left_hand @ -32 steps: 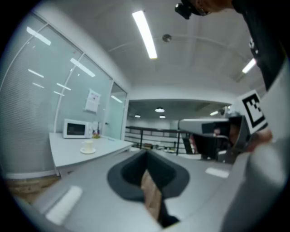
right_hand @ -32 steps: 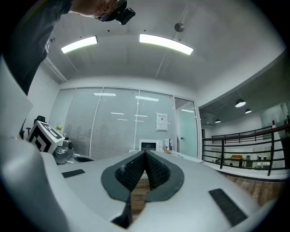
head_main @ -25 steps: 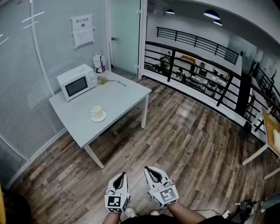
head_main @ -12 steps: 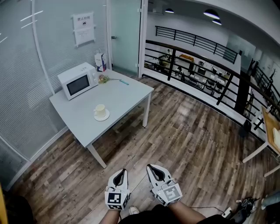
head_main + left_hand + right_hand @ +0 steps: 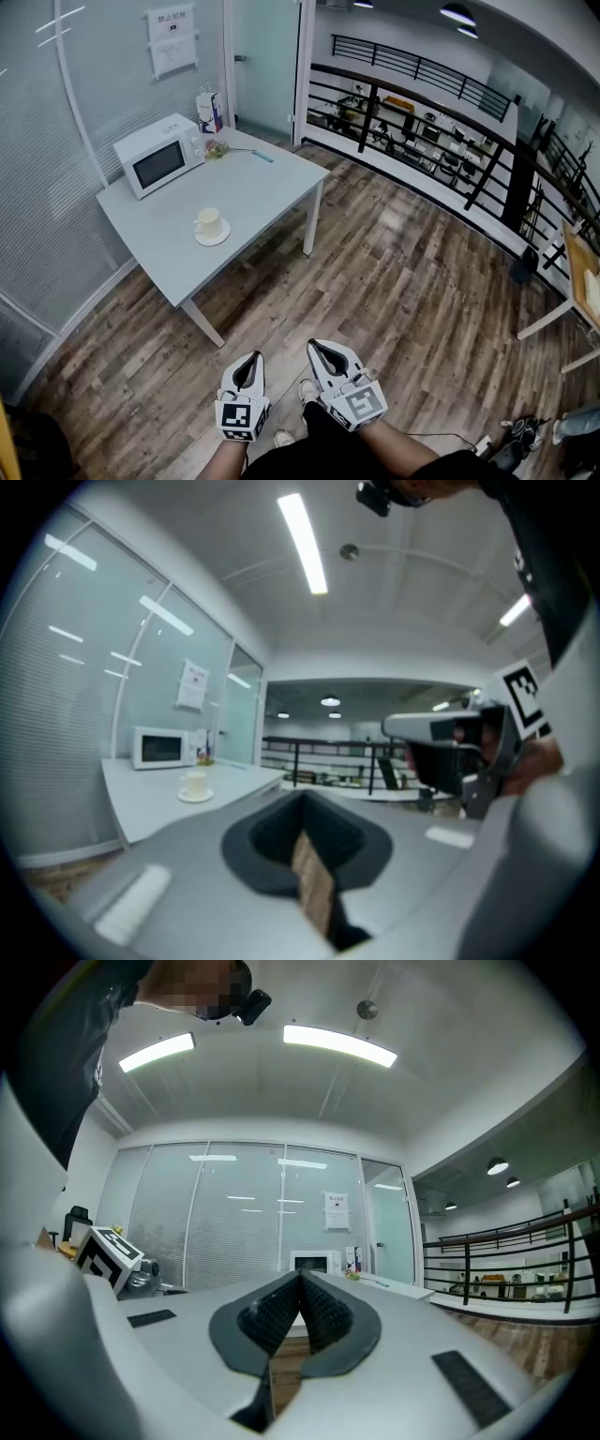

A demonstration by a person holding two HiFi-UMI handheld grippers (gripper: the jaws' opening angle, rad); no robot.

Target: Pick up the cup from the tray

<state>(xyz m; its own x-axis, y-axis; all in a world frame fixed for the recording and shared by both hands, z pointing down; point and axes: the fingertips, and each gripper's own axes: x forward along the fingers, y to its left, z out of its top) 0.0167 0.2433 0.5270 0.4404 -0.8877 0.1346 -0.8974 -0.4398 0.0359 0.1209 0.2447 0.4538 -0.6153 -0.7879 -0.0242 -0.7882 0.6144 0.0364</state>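
Observation:
A cream cup (image 5: pixel 210 222) stands upright on a small round white tray (image 5: pixel 215 236) near the middle of a grey table (image 5: pixel 262 192). The left gripper view shows the same cup (image 5: pixel 195 783) far off, left of the jaws. My left gripper (image 5: pixel 248 358) and right gripper (image 5: pixel 317 347) are held low over the wooden floor, well short of the table. Both are shut with nothing between the jaws. In their own views the left gripper (image 5: pixel 302 797) and the right gripper (image 5: pixel 300 1279) show jaws meeting at the tip.
A white microwave (image 5: pixel 157 156) sits at the table's back left, with a carton (image 5: pixel 206 111) and small items behind it. Glass walls run along the left. A black railing (image 5: pixel 441 141) borders the floor at the right. A wooden table edge (image 5: pixel 581 272) shows far right.
The head view has shifted slightly, so the table sits a little further left and higher. Both grippers stay low and shut. The cup has not moved.

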